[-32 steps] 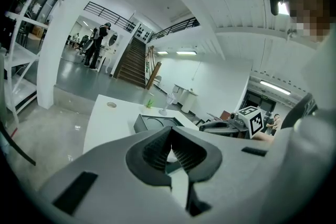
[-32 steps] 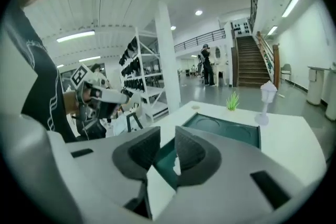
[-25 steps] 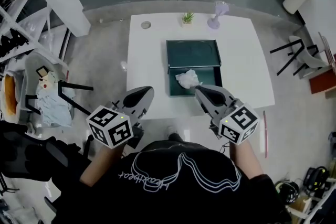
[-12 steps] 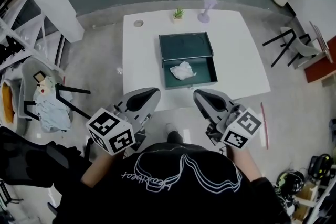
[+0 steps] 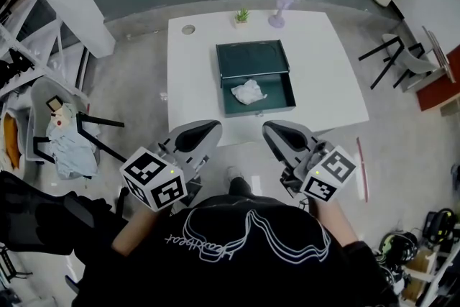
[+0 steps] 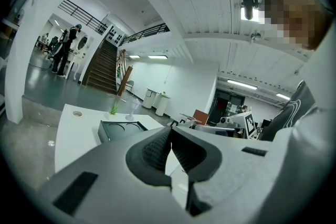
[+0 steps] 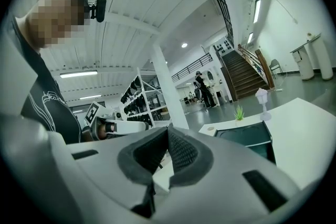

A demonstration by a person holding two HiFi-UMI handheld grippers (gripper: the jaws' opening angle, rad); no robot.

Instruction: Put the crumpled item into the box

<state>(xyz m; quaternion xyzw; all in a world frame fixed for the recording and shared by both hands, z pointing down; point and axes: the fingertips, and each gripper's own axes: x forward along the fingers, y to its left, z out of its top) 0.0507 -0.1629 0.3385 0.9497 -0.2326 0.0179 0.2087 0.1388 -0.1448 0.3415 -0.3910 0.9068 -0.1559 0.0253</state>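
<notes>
A crumpled white paper [image 5: 249,92] lies inside the dark green box [image 5: 282,83], whose lid [image 5: 251,57] stands open at the far side, on the white table [image 5: 323,75]. Both grippers hover close to my body, off the table's near edge. My left gripper [image 5: 208,129] is shut with nothing between its pads [image 6: 157,148]. My right gripper [image 5: 269,129] is also shut and empty, its pads [image 7: 180,151] touching. The box [image 6: 122,128] shows beyond the left jaws, and the box [image 7: 247,134] shows to the right of the right jaws.
A small green plant [image 5: 241,15] and a pale purple fan-like stand [image 5: 279,8] sit at the table's far edge, with a round disc [image 5: 188,29] at the far left corner. Chairs [image 5: 72,127] stand left, a black stool [image 5: 392,61] right.
Both grippers have drawn back from the box toward my body. The crumpled paper stays in the box. The view has shifted so the table sits farther away.
</notes>
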